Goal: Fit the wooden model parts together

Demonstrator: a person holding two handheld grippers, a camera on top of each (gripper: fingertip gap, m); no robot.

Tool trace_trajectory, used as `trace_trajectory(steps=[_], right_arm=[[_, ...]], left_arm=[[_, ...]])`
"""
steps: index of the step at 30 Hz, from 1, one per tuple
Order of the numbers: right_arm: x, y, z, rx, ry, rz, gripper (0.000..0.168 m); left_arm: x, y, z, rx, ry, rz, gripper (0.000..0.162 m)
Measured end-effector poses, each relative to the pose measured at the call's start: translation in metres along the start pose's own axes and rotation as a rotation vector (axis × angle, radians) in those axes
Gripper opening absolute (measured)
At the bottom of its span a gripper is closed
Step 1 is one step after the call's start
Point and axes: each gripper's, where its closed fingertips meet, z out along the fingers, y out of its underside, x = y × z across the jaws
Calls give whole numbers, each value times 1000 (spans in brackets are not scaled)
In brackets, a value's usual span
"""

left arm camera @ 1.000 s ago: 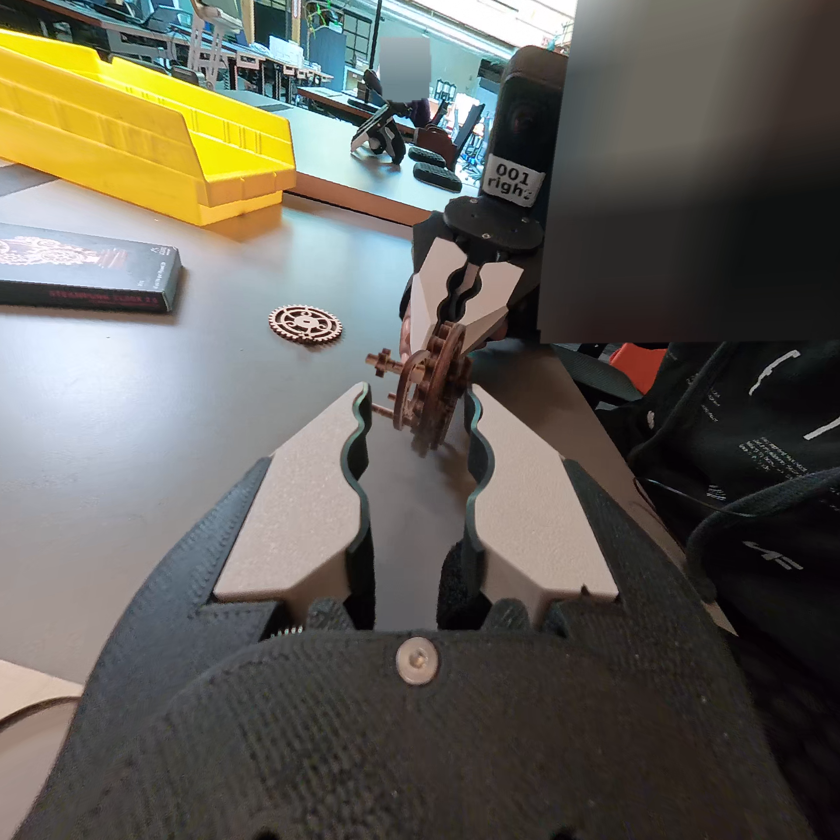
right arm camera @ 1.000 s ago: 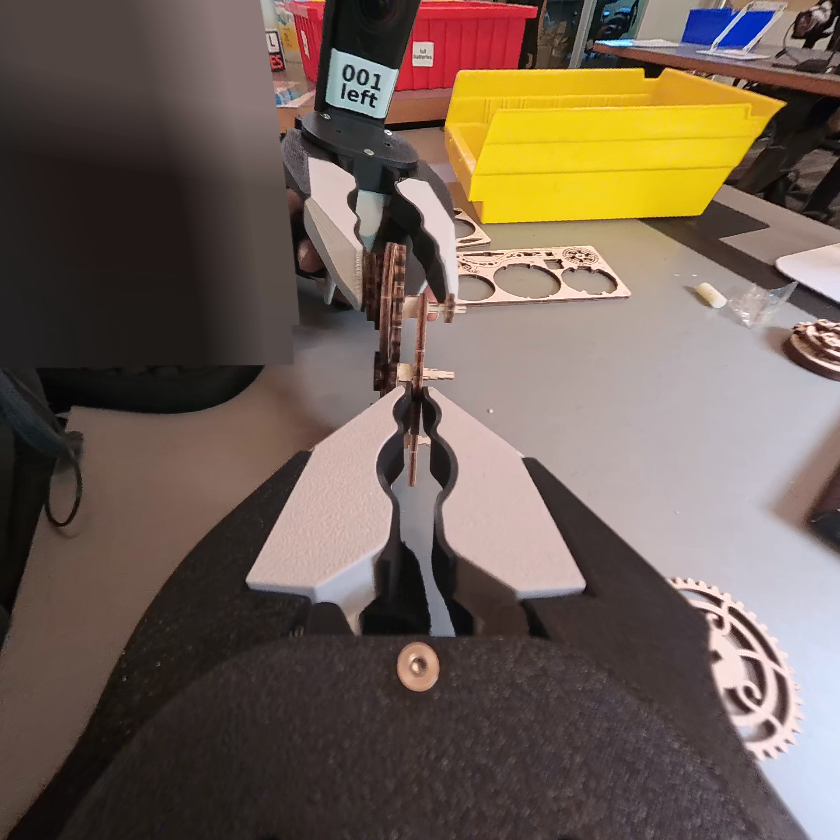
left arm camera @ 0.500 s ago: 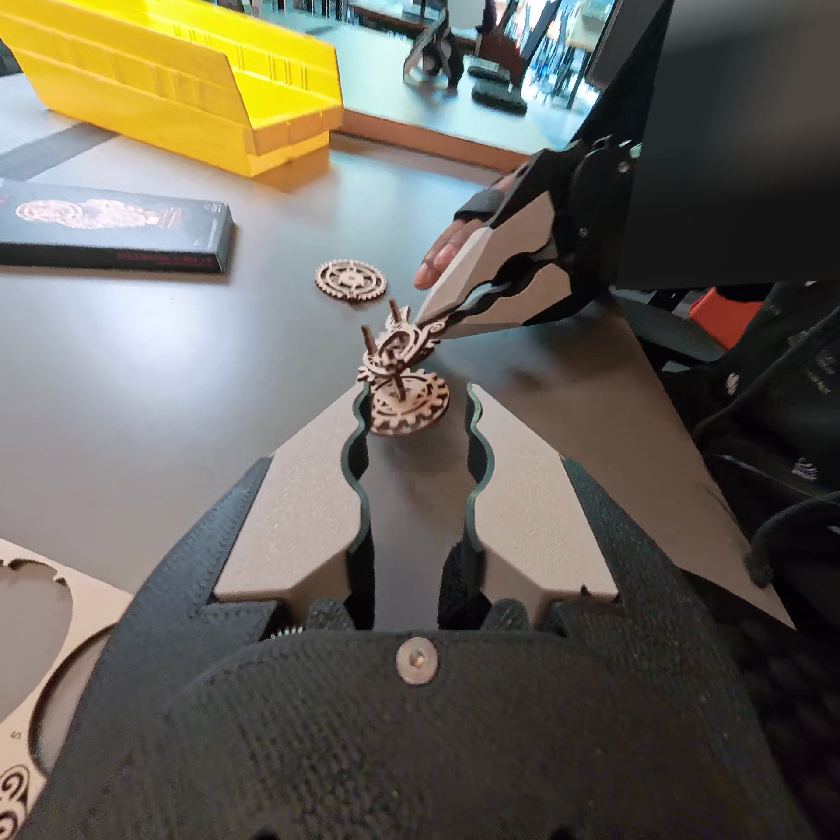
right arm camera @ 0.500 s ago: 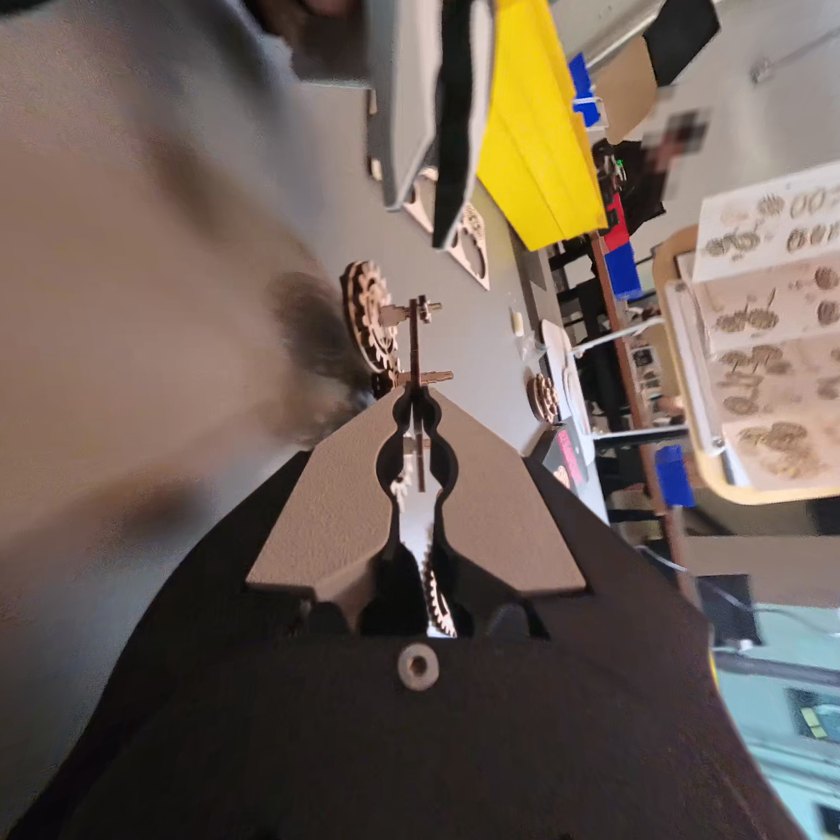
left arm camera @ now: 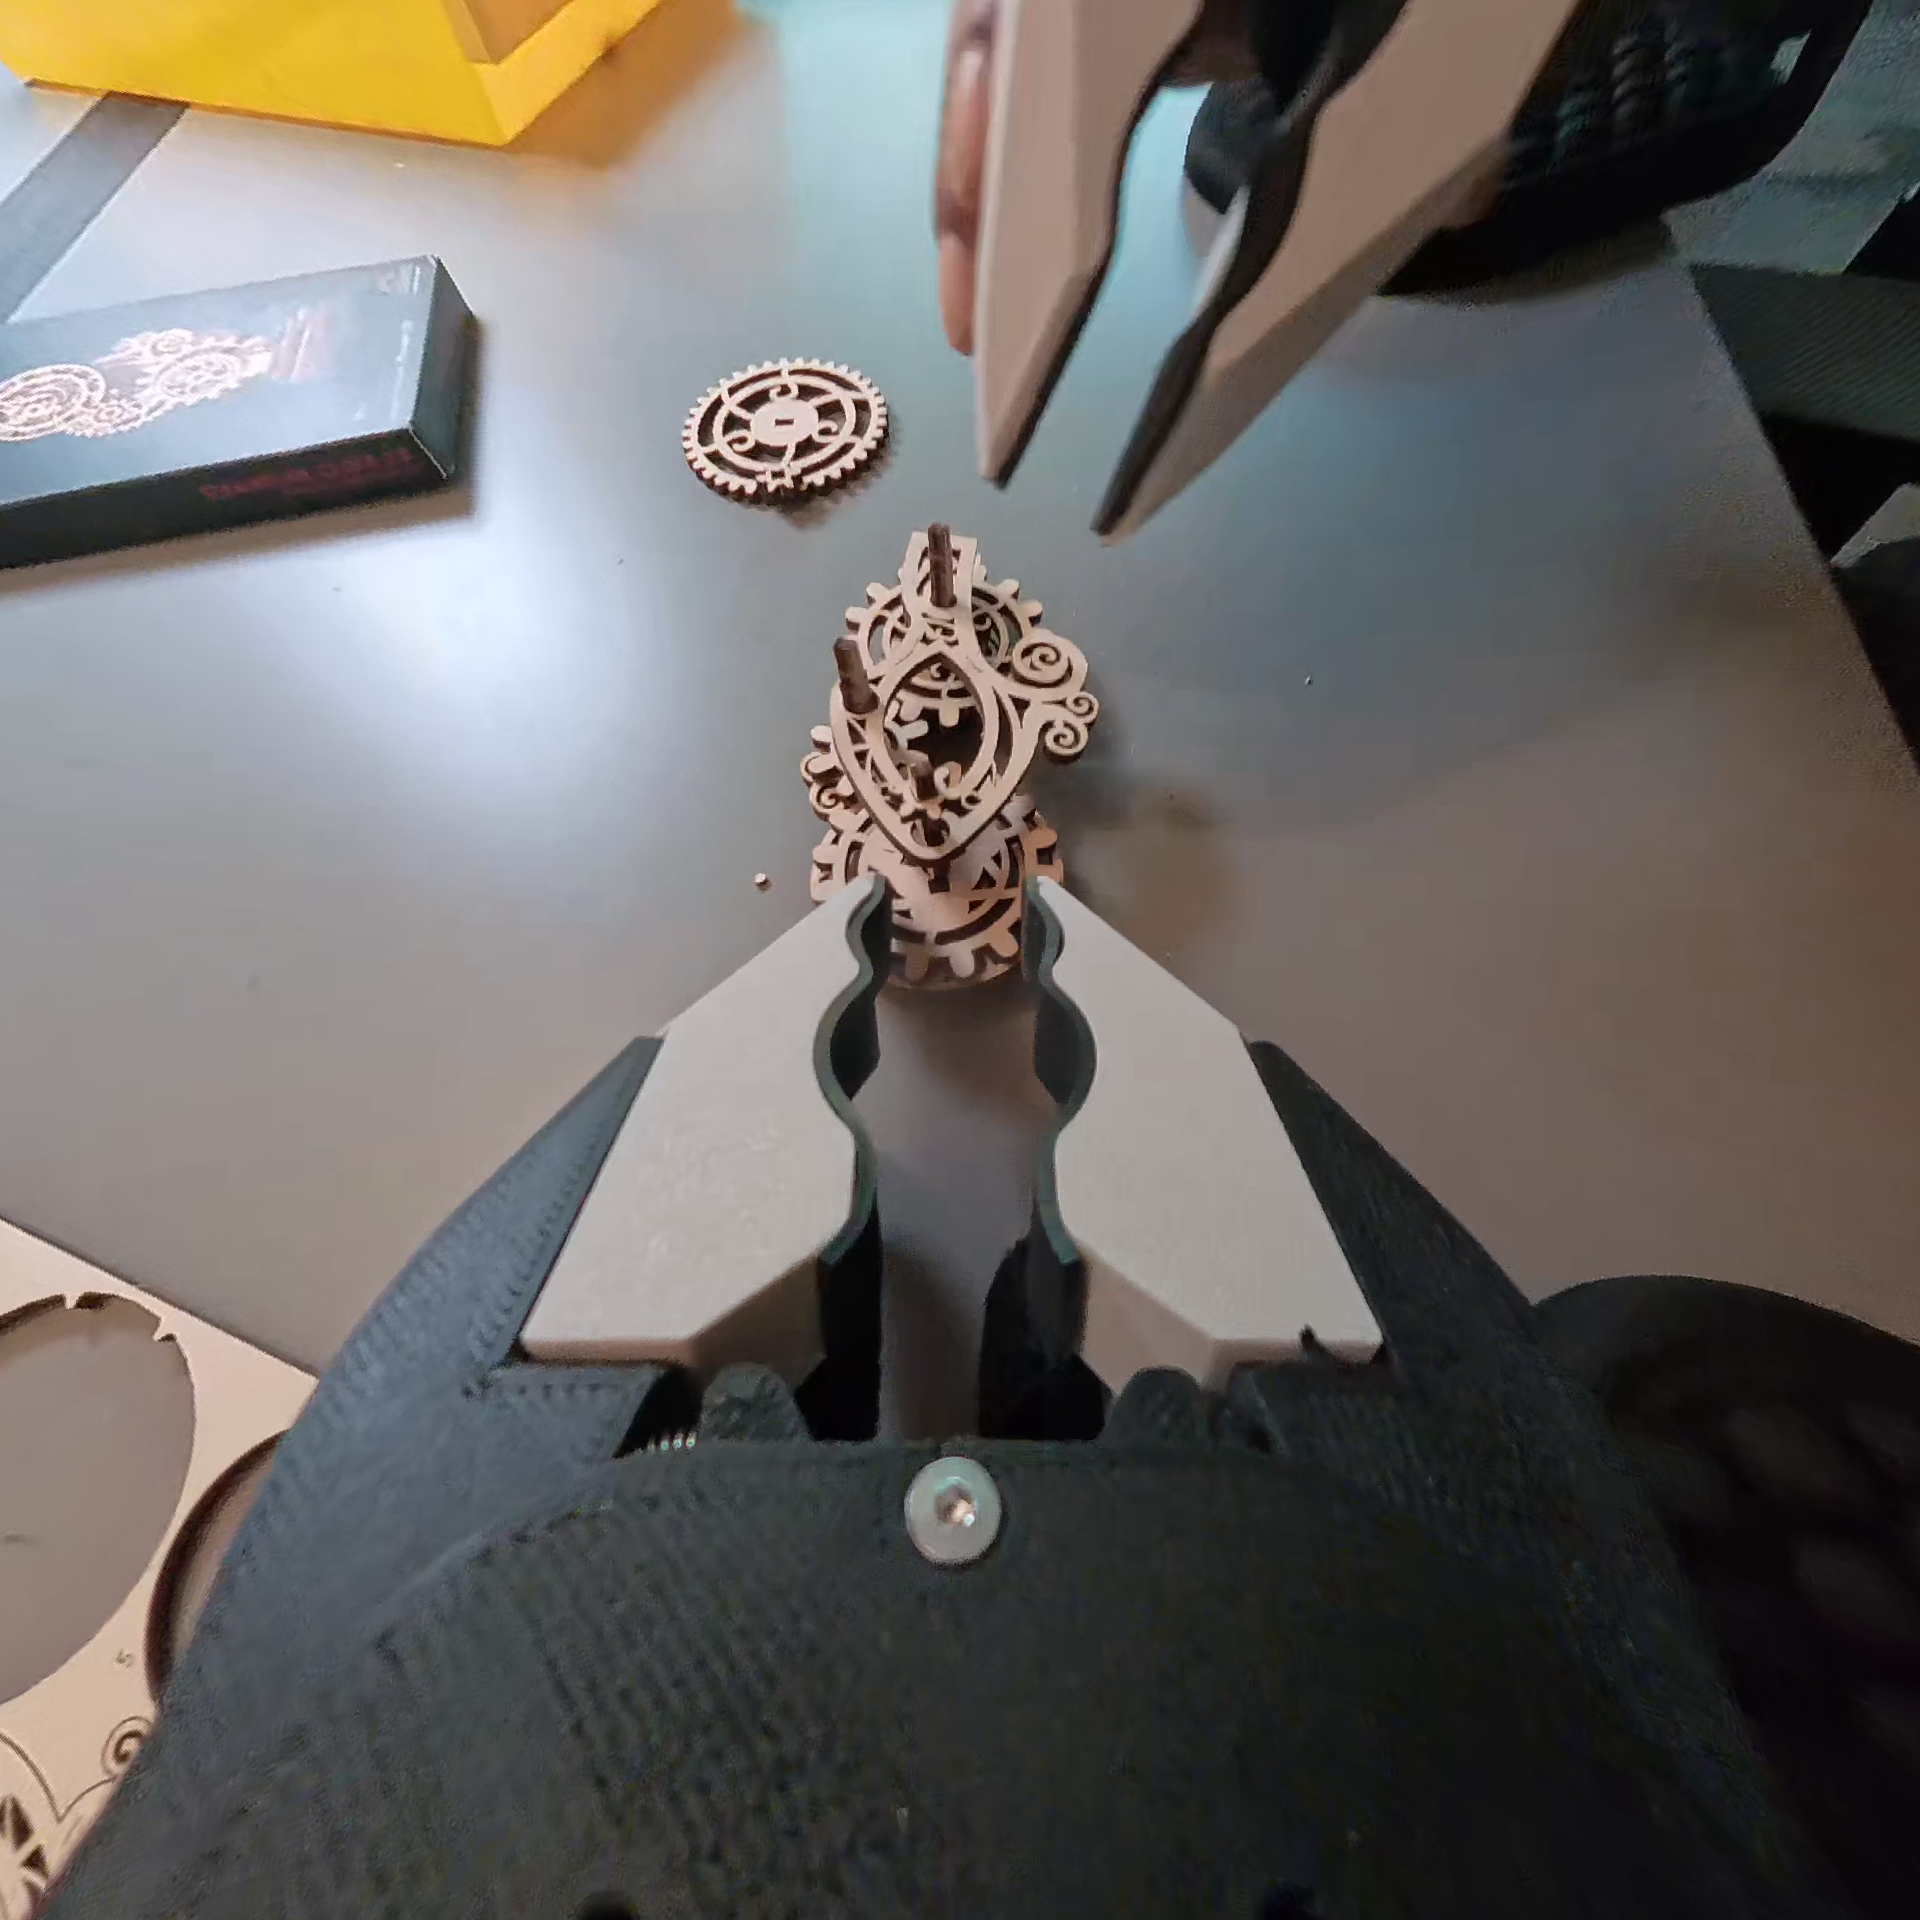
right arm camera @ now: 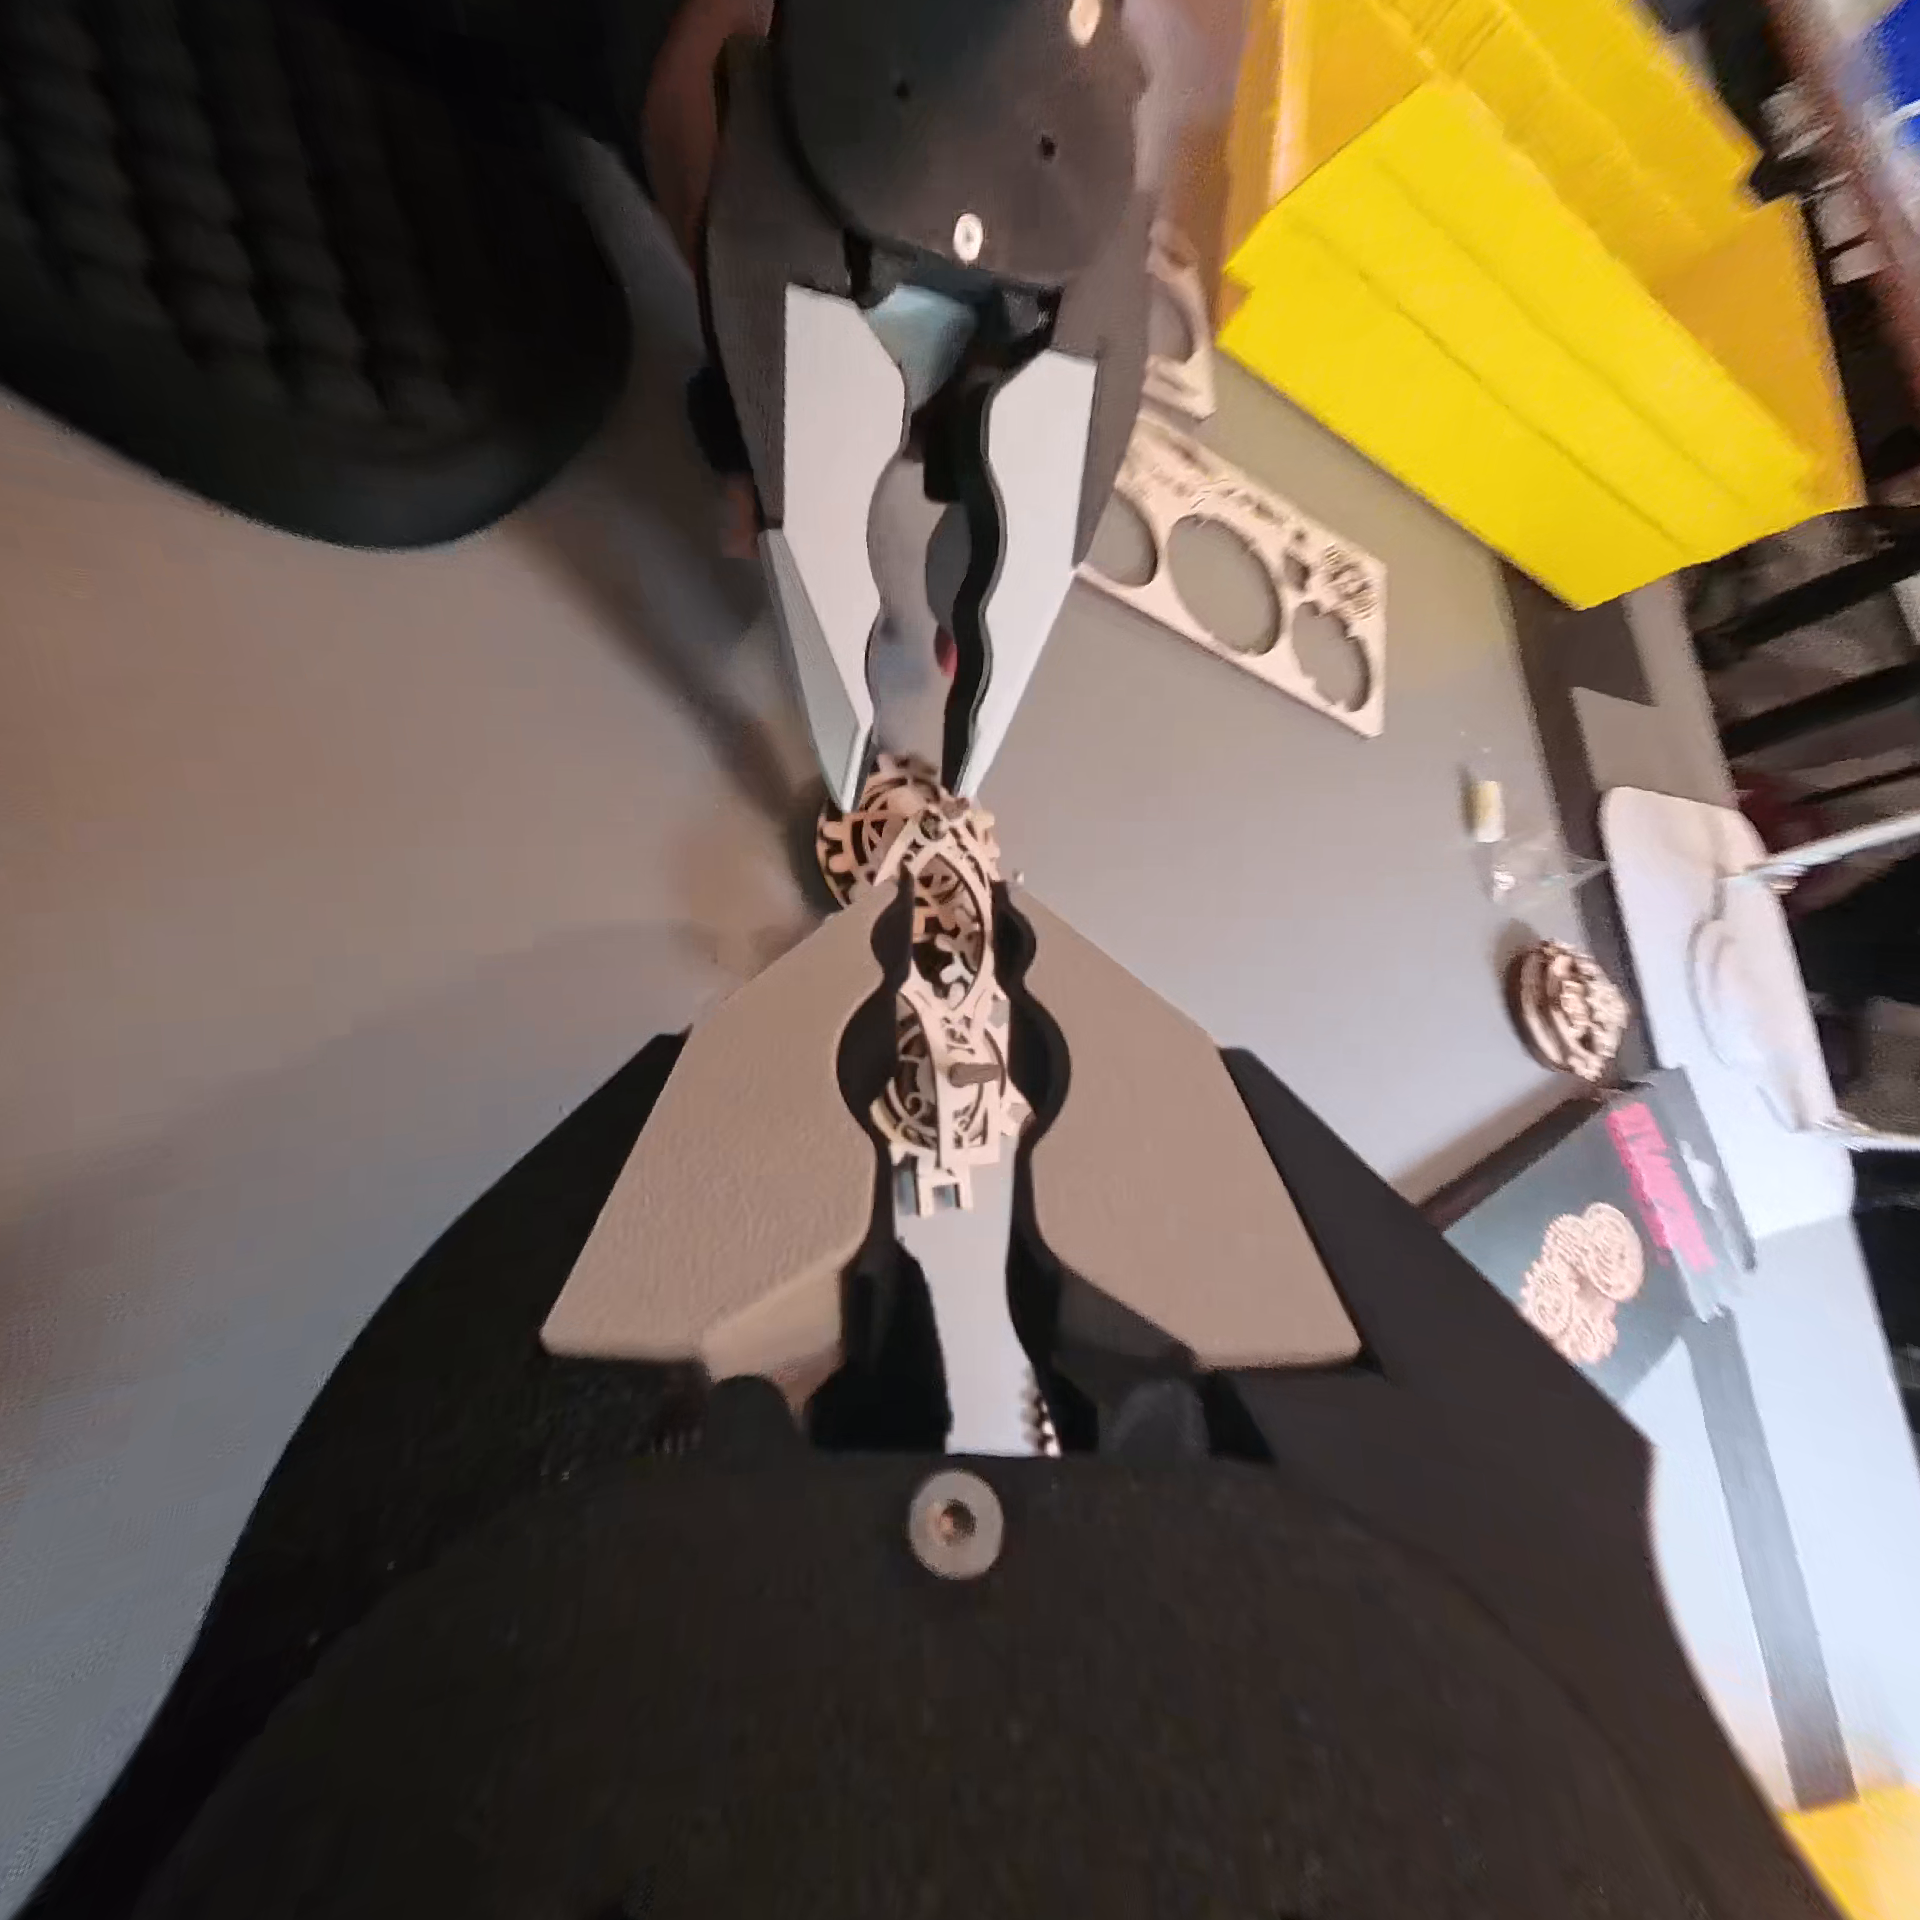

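Observation:
The wooden gear assembly (left arm camera: 945, 748) lies flat on the grey table (left arm camera: 364, 831), its two dark pegs pointing up. My left gripper (left arm camera: 954, 899) has closed in on the gear at the assembly's near end, fingertips pressed to its sides. My right gripper (left arm camera: 1049, 509) hovers blurred above the far end, open and empty. In the right wrist view the assembly (right arm camera: 940, 997) shows in the gap of my right gripper (right arm camera: 951, 909), below it and not touched. The left gripper (right arm camera: 909, 790) meets the assembly's far gear there.
A loose wooden gear (left arm camera: 787, 431) lies beyond the assembly. A black box (left arm camera: 208, 405) is at the left, a yellow bin (left arm camera: 312, 62) behind it. A punched-out wooden sheet (left arm camera: 104, 1455) lies near left. Another gear stack (right arm camera: 1564, 1003) sits at the right.
The assembly went from upright in the air to flat on the table. My right gripper let go of it and lifted. My left gripper narrowed onto the near gear.

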Motion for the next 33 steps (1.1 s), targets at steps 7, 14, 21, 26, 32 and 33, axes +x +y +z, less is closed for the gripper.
trace_trajectory(steps=[7,14,21,26,32,33], right_arm=[[1,4,17,-118,-300,-5,15],[6,5,24,-215,-334,-23,17],[21,12,18,-282,-292,3,18],[20,9,14,-293,-302,16,16],[11,5,17,-295,-332,10,11],[10,5,18,-296,-335,11,11]], left_arm=[[-4,3,-1,-11,-51,50,20],[-10,-1,-10,43,-60,20,24],[-12,2,-10,33,-9,-85,69],[-7,7,0,-31,7,-62,78],[-5,13,12,-111,44,-19,63],[-5,13,13,-113,49,-16,58]])
